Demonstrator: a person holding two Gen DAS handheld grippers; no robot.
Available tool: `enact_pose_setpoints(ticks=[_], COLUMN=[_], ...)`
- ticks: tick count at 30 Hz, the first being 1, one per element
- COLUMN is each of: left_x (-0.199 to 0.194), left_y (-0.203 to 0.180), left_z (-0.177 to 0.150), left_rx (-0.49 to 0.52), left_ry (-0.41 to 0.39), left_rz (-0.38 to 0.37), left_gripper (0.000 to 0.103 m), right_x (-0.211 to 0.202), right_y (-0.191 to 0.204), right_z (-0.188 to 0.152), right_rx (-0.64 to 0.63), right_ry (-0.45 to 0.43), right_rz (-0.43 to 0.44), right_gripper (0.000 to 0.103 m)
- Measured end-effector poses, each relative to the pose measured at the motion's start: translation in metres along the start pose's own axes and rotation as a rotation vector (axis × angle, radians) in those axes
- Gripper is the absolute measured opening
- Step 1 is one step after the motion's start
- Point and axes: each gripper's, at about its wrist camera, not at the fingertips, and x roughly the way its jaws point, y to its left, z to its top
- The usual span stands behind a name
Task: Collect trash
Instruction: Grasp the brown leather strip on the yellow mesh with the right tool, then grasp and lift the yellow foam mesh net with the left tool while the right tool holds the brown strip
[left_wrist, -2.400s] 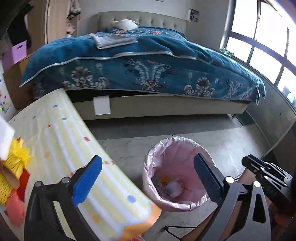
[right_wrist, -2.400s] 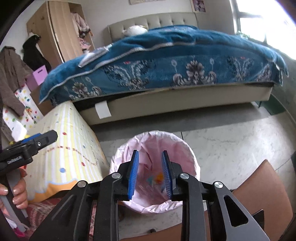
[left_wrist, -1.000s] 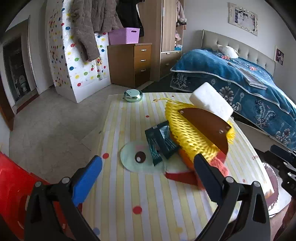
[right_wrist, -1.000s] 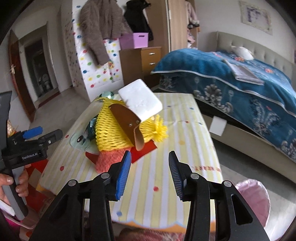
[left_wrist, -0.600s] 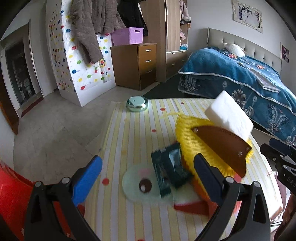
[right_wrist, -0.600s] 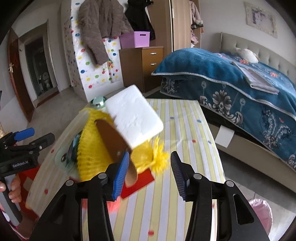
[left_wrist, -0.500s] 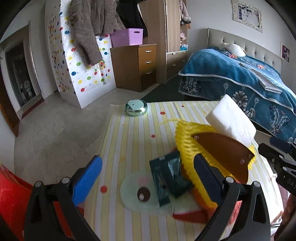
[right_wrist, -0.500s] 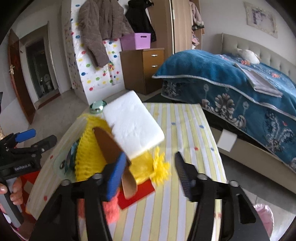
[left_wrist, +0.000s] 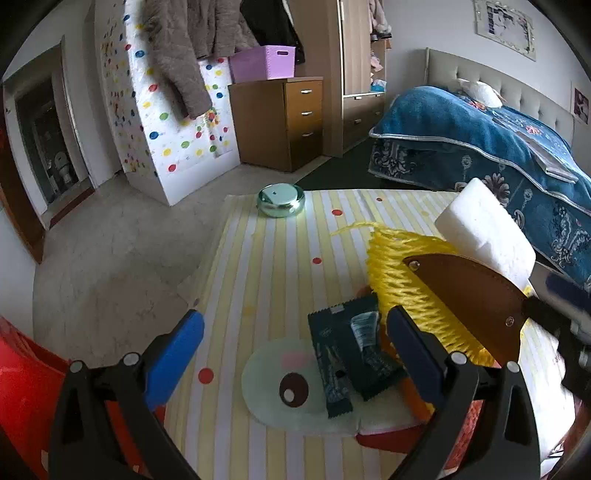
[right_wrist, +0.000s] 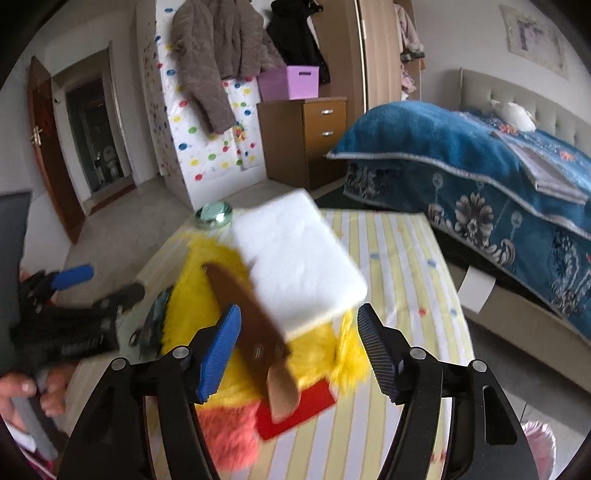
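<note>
A heap of trash lies on the yellow striped table (left_wrist: 258, 266): a white foam block (left_wrist: 484, 236) on a yellow foam net (left_wrist: 410, 284), a brown strip (left_wrist: 472, 295), dark teal wrappers (left_wrist: 347, 354), a pale round card (left_wrist: 280, 384) and red paper (right_wrist: 295, 410). My left gripper (left_wrist: 291, 347) is open just in front of the wrappers and touches nothing. My right gripper (right_wrist: 299, 332) hangs close over the white foam block (right_wrist: 295, 258) and brown strip (right_wrist: 251, 314); its jaws are opening, the pads press on nothing. An orange net (right_wrist: 229, 435) lies under the yellow foam net (right_wrist: 207, 280).
A round silver tin (left_wrist: 280, 199) sits at the table's far end. A red chair (left_wrist: 22, 387) is at the near left. The pink-lined bin (right_wrist: 539, 446) stands on the floor right of the table. A bed (left_wrist: 480, 140) and a dresser (left_wrist: 284, 122) lie beyond.
Both grippers have swung from over the pink bin to the table and closed in on the heap. The right jaws have spread wider. The left jaws stay wide.
</note>
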Motion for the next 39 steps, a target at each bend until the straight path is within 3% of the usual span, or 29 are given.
enact_pose_setpoints(ticks=[3,10,12,17,24,28,36,39], left_x=[-0.004,-0.012,-0.016,-0.030,-0.049,-0.054,-0.036,-0.027], left_y=[0.001,0.005,0.006,0.005,0.000,-0.009,-0.040,-0.049], left_z=[-0.004,-0.010,-0.012,-0.017,-0.018,-0.021,-0.035,-0.035], left_rx=[-0.007,-0.015,-0.015,-0.014,-0.007,0.008,0.073,0.084], left_ry=[0.002,0.005,0.004,-0.004,-0.026,-0.023,0.045,0.063], left_rz=[-0.002,-0.005,-0.006,-0.012,-0.027,-0.044,-0.102,-0.121], left_gripper=[0.096,0.096,0.096,0.096,0.096,0.096,0.096,0.091], right_x=[0.007,0.030,0.026,0.005,-0.049,-0.076,-0.093,-0.091], right_y=[0.004,0.020,0.026,0.039,0.038,0.032,0.007,-0.006], right_z=[-0.003,-0.011,-0.013,-0.022,-0.031,-0.035,-0.053,-0.058], right_rx=[-0.002,-0.019,-0.035,-0.079,-0.059,-0.049,0.005,0.029], right_ry=[0.038,0.111,0.106,0.080,0.004,-0.033,-0.022,-0.013], right_rz=[0.013,0.053,0.049,0.054,0.063,-0.010,-0.109,-0.132], right_gripper=[0.063,0.037,0.035,0.016,0.014,0.014,0.014,0.014])
